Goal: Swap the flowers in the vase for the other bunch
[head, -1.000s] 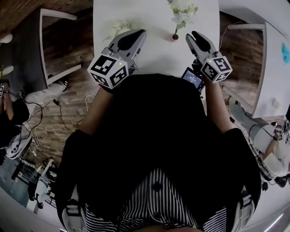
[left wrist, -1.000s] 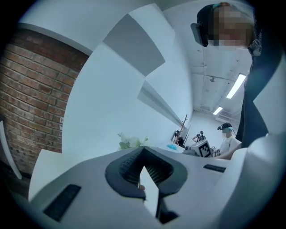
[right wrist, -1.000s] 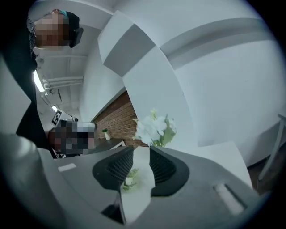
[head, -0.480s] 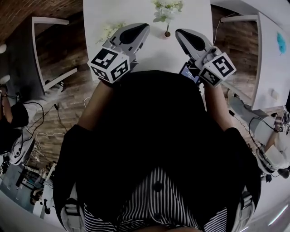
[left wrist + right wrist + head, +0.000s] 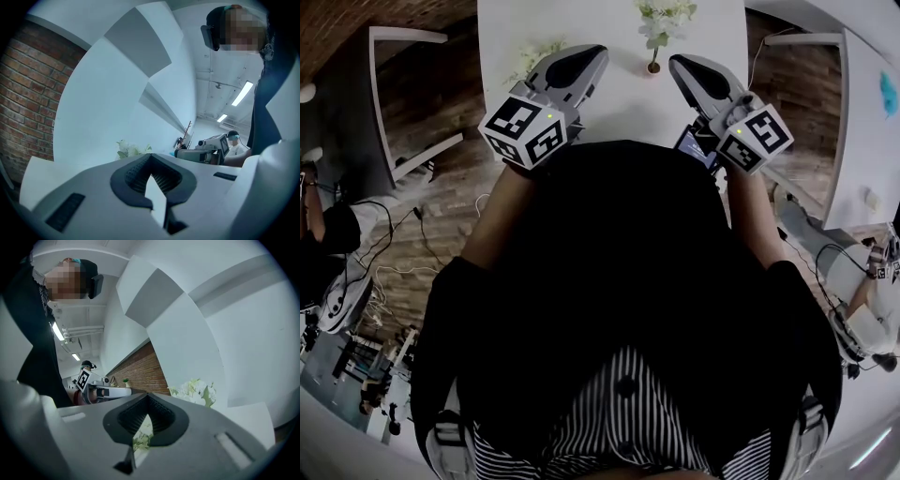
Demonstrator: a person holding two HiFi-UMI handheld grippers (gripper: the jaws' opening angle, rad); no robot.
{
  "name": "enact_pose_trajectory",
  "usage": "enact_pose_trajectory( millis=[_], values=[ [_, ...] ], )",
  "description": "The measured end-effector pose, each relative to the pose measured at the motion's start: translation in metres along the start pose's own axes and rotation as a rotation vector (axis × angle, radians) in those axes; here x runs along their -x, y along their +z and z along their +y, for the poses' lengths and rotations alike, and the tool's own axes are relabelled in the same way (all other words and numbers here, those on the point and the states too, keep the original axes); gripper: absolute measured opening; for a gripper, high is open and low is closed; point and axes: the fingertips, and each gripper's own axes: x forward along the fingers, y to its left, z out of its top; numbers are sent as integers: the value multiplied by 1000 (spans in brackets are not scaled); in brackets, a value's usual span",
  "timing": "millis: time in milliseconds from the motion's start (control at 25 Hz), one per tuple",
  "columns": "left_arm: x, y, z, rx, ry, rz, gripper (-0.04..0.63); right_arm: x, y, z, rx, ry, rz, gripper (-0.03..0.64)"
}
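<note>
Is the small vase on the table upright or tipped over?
Upright: in the head view the vase stands on the table, with its flowers rising above it.

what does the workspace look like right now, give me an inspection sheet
surface: white table, plain top
job's things: vase upright with flowers in it; other bunch lying on the table to its left
clutter: small lit screen at the table's near edge
grippers: left gripper shut, empty; right gripper shut, empty; both apart from the flowers
cables: loose cables on the floor at left, more at right
surroundings: brick floor, another white table, a person at the left edge
</note>
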Motion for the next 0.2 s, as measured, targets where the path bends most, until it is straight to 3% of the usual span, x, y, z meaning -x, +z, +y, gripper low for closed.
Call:
enact_pose_trajectory(
  millis=[200],
  values=[
    [3,-5,4,4,7,7,6,-1,-3,0,0,-3,2,0]
  ],
)
